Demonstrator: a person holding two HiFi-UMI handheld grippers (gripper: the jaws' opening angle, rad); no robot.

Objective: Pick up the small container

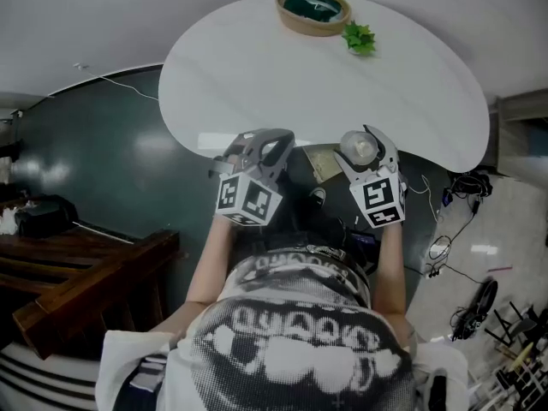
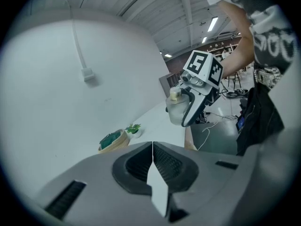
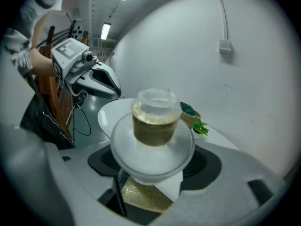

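The small container (image 3: 155,131), a translucent jar with a wide rim, a clear lid and tan contents, sits between the jaws of my right gripper (image 3: 155,175), which is shut on it. In the head view the jar (image 1: 360,147) hangs at the near edge of the white table (image 1: 325,84). From the left gripper view it shows (image 2: 175,108) held in the right gripper (image 2: 200,91) above the table's edge. My left gripper (image 1: 257,151) is level with it on the left, with its jaws (image 2: 153,147) pressed together and nothing in them.
A woven bowl (image 1: 313,10) with a dark green thing in it stands at the table's far edge, with a small green plant (image 1: 360,38) beside it. A wooden bench (image 1: 77,272) is on the dark floor at the left, and cables (image 1: 445,247) lie at the right.
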